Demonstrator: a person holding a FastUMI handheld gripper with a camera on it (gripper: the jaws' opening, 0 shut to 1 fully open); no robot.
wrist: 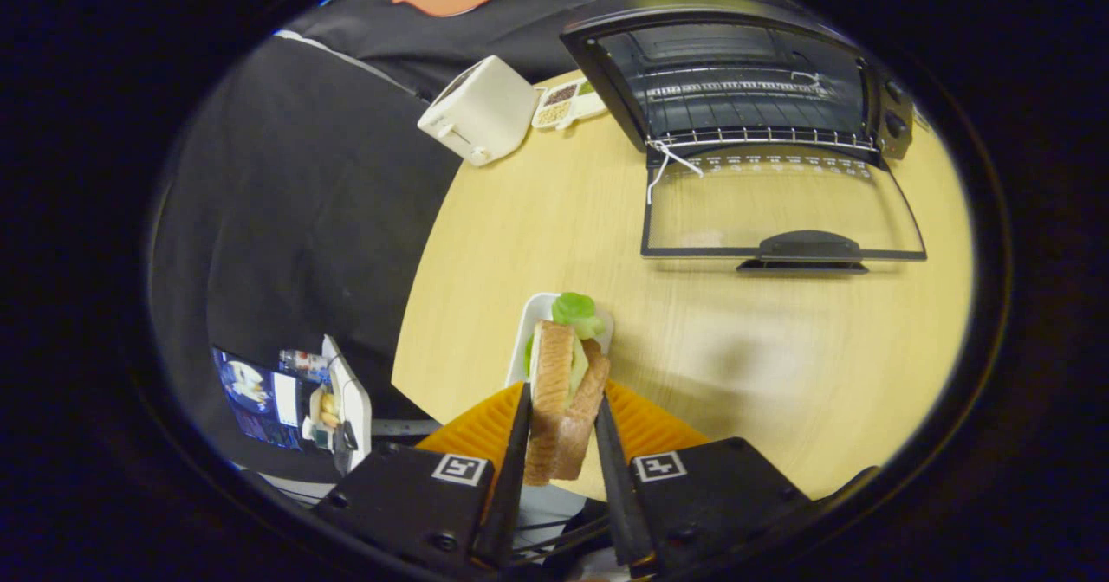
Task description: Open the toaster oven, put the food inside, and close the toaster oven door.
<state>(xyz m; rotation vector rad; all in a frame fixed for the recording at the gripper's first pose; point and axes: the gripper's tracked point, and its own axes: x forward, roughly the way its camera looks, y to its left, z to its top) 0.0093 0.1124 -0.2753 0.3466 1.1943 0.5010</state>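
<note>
A sandwich (561,391) of two toast slices with green lettuce stands on edge between my fingers, and my gripper (561,430) is shut on it. It hangs just above a small white plate (530,326) on the wooden table. Well beyond the fingers and to the right stands the black toaster oven (736,80). Its glass door (780,210) lies folded down flat toward me, handle at the near edge. The wire rack (754,139) inside is bare.
A white pop-up toaster (481,110) and a small divided dish of grains (563,104) stand at the table's far left. The table's rounded edge (416,305) runs just left of the plate. Below it sits a device with a lit screen (260,396).
</note>
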